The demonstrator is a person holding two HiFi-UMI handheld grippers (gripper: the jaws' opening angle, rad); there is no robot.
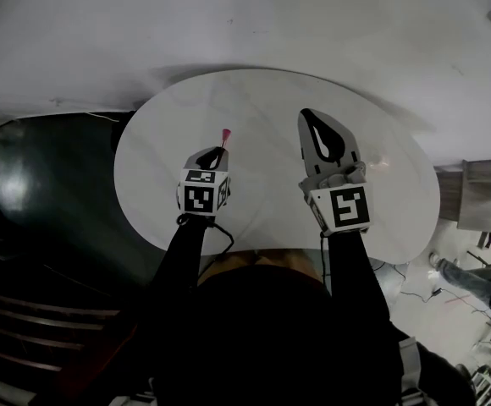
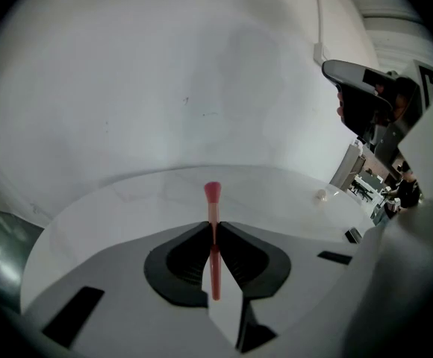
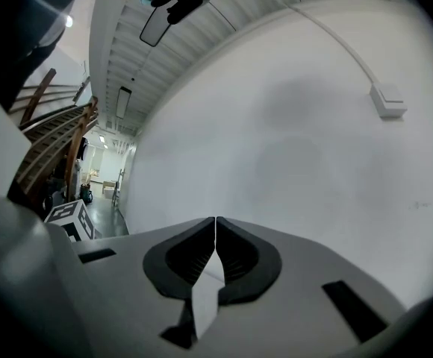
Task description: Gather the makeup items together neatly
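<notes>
Pink slim makeup brush (image 2: 213,200) hangs above the round white desk (image 1: 262,100), clamped in the fingers of our left gripper (image 2: 213,226), while our right gripper (image 3: 215,221) has its fingers together and empty, so next, we think, we lay it down gently.

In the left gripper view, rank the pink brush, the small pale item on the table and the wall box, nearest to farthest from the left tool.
1. Pink brush, clamped in the left tool, centre.
2. Small pale item, on the table, right.
3. Wall box, upper right, past the table.
</notes>
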